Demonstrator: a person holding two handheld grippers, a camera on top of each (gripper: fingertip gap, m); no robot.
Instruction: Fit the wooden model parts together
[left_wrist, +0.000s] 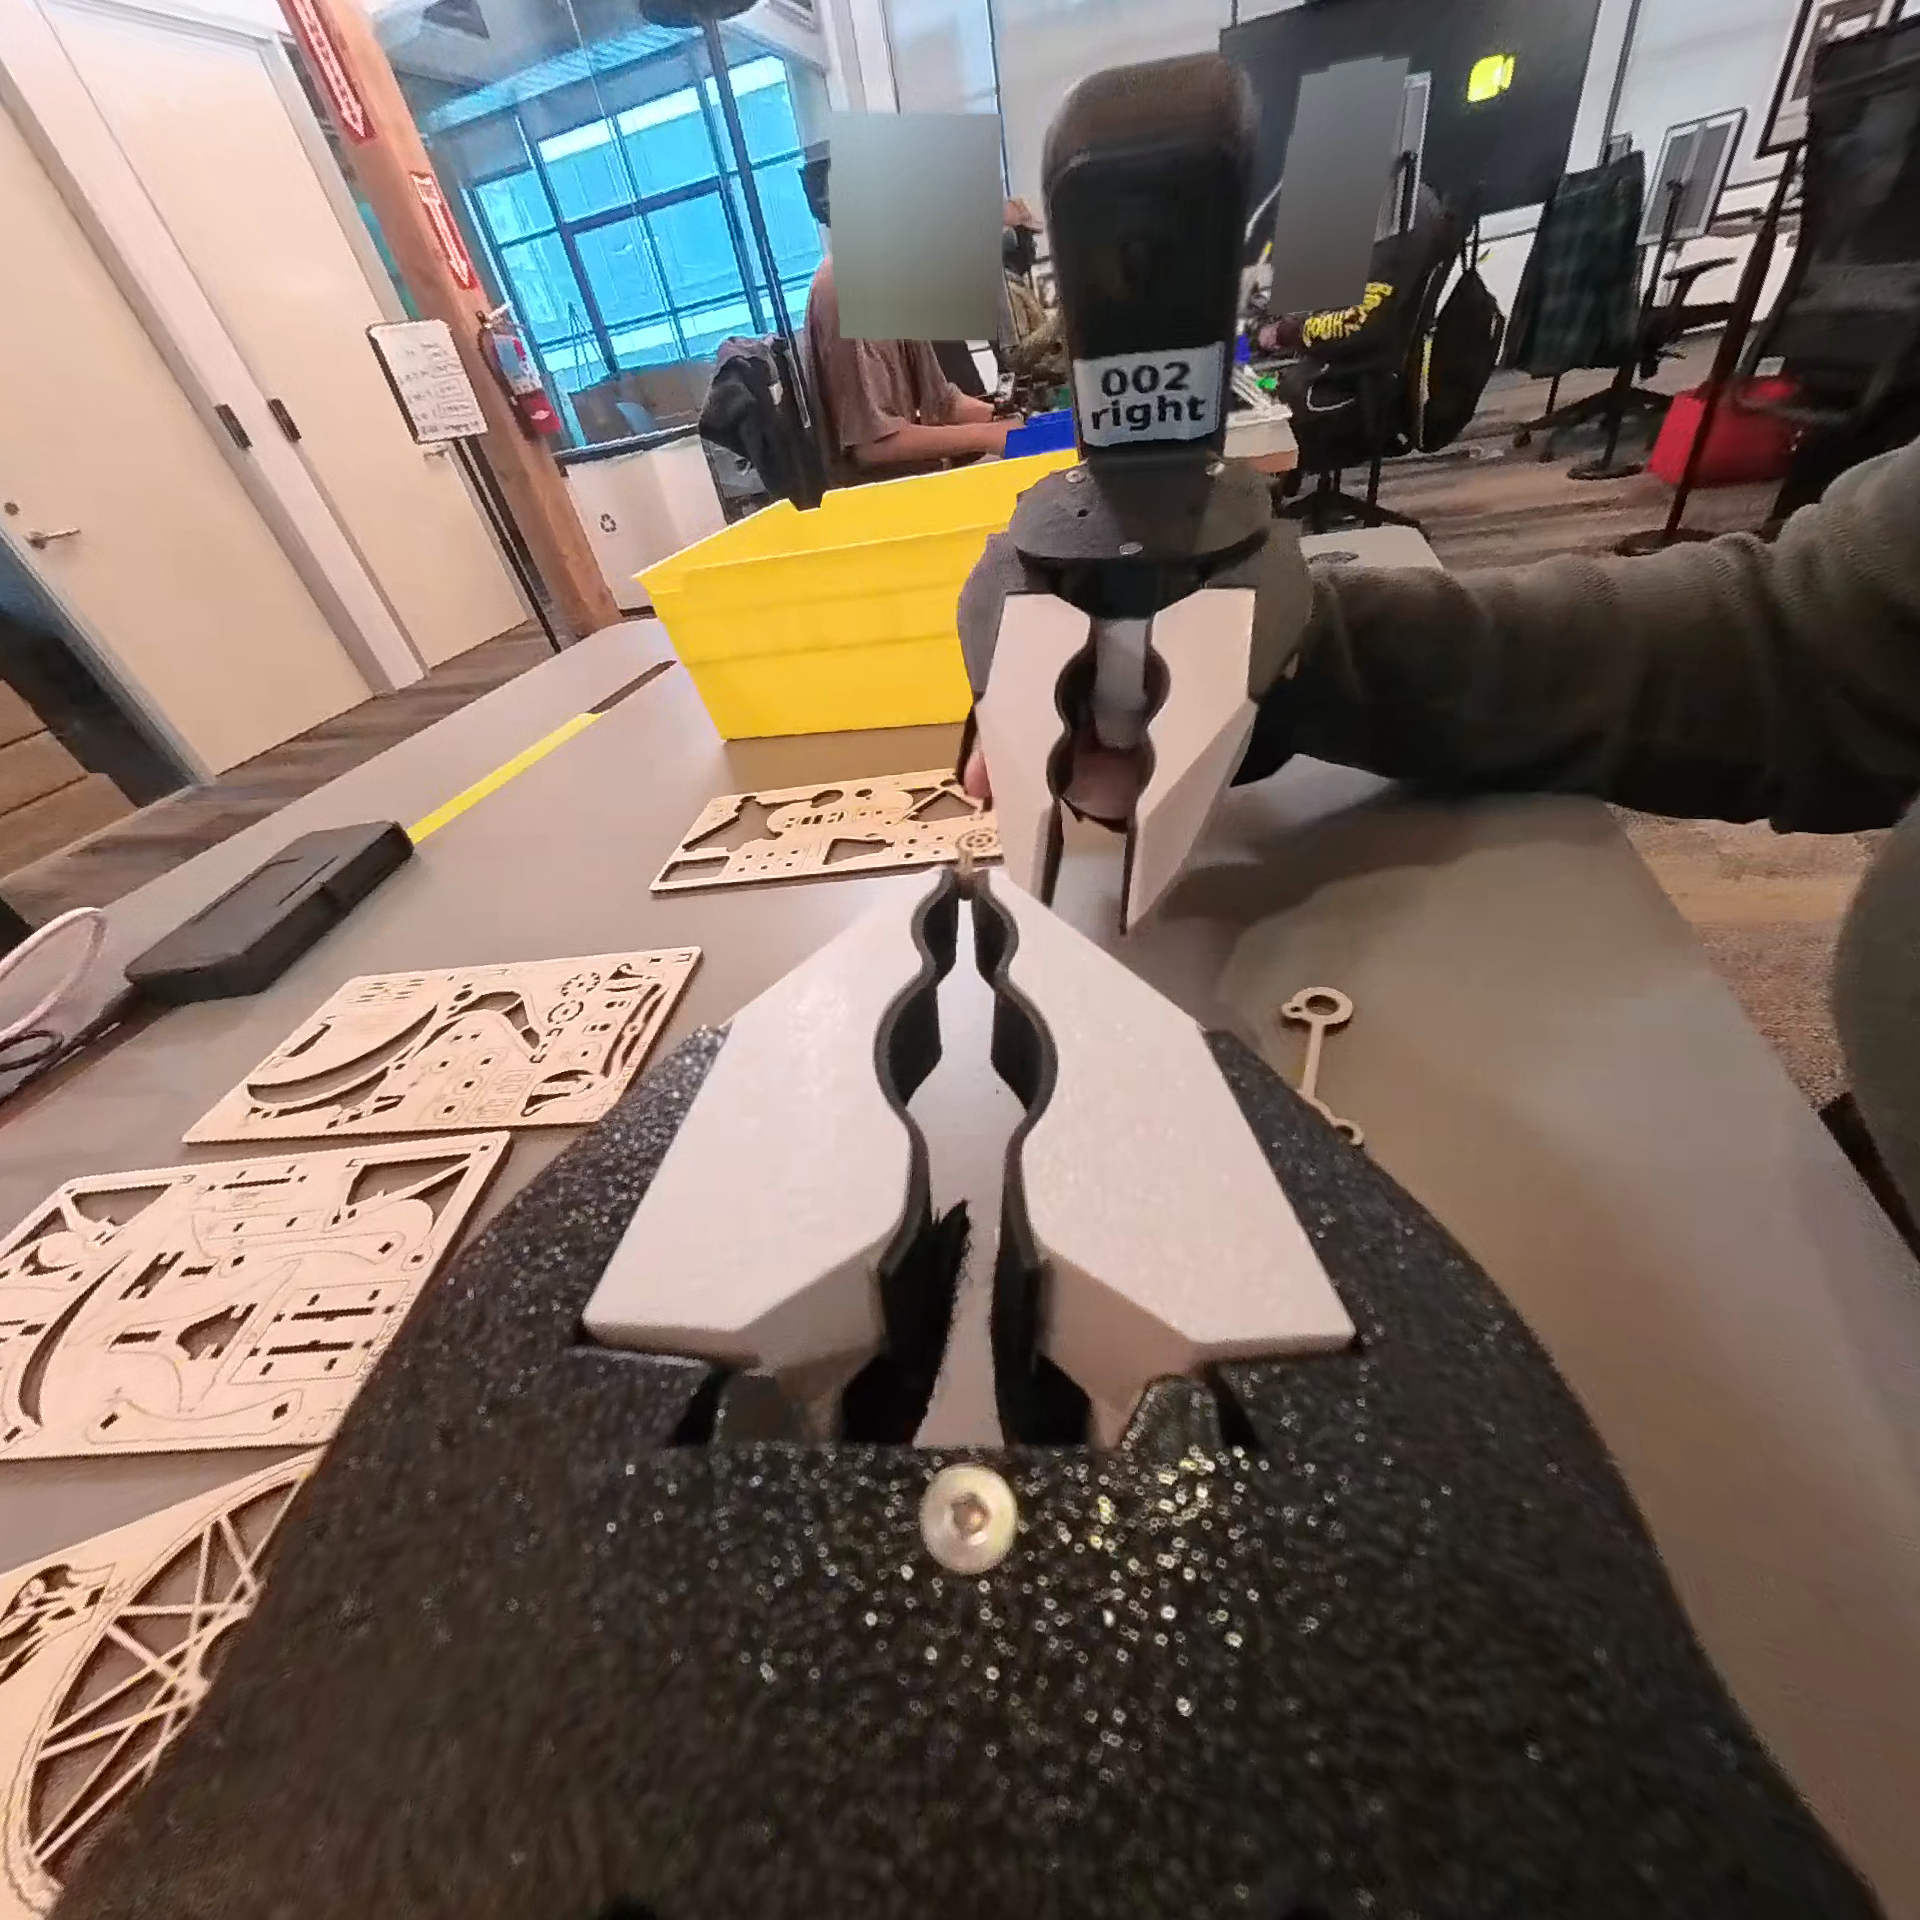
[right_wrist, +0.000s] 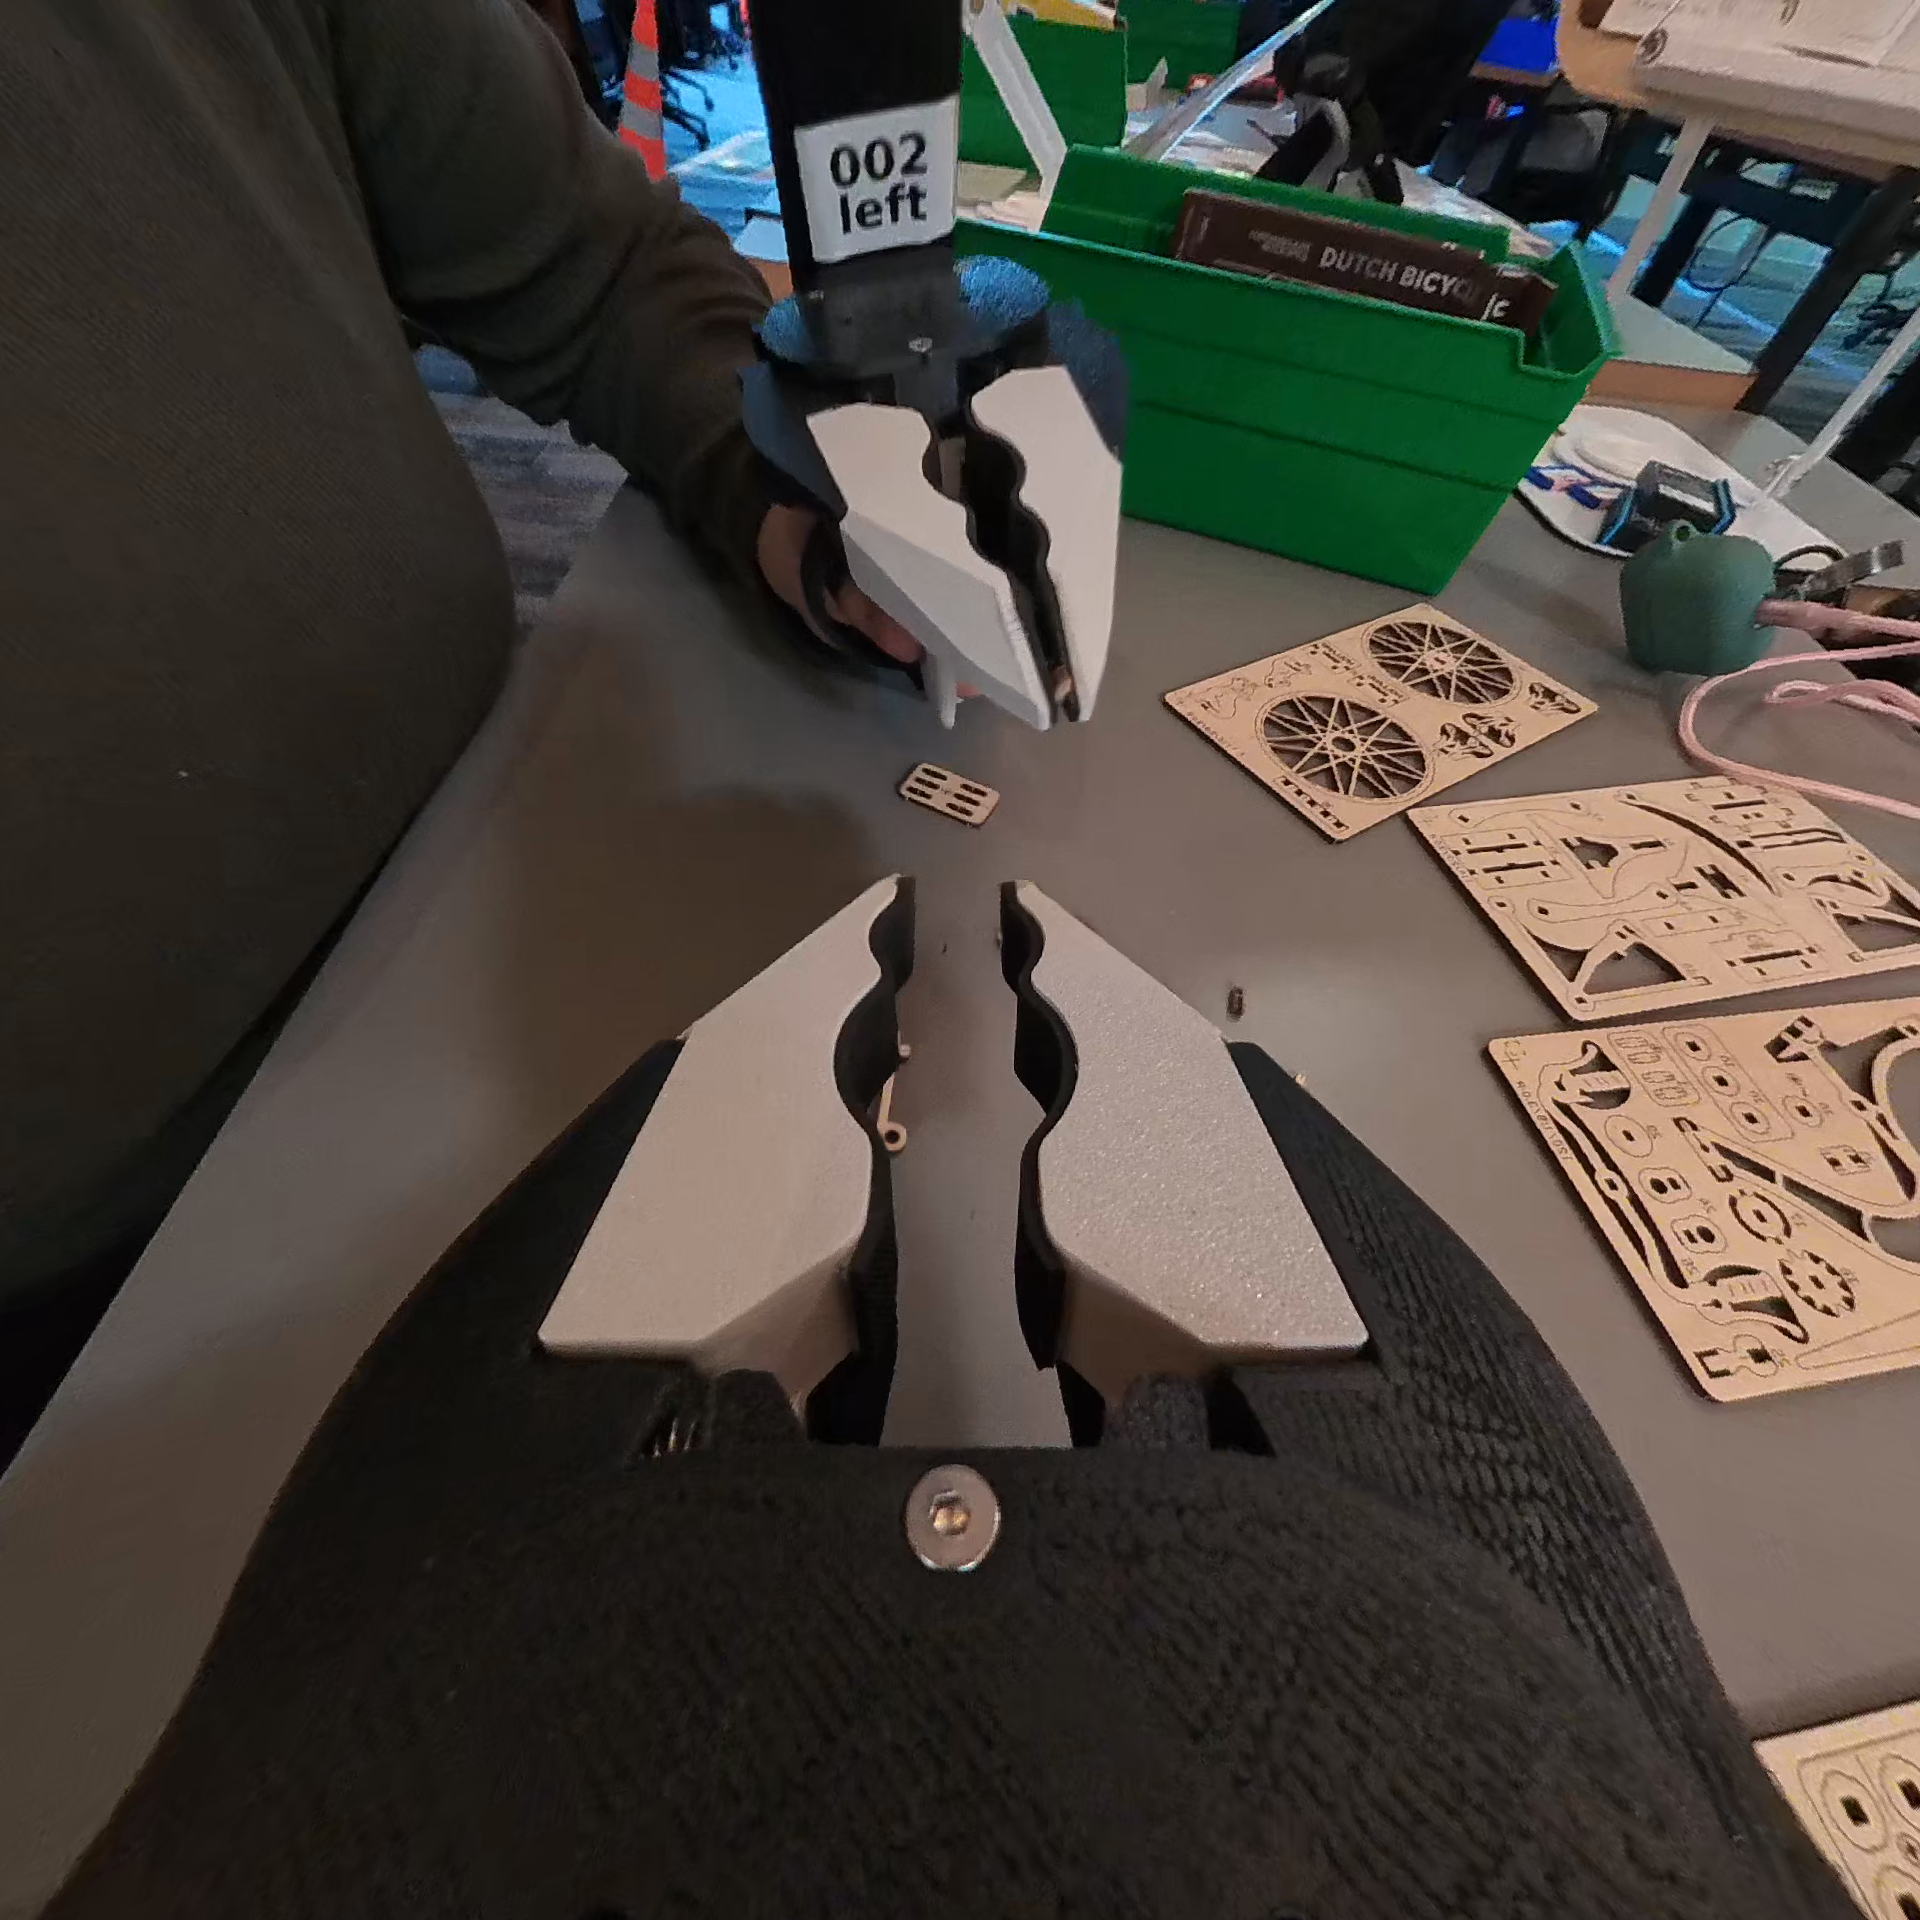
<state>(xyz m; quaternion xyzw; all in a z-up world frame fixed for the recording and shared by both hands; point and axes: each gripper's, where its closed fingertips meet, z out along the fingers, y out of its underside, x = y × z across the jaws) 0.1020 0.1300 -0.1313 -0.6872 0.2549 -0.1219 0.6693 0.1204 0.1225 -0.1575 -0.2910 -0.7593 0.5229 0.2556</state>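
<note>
Fingers of your left gripper pinch a tiny wooden peg, right fingers apart; next, seat it into the slotted plate at centre frame.

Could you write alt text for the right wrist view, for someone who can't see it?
An open two-finger gripper hovers over a grey table, facing a second gripper pinching a tiny wooden piece. Laser-cut wooden sheets lie right, a green bin behind.

Small slotted wooden plate flat on table.
</note>
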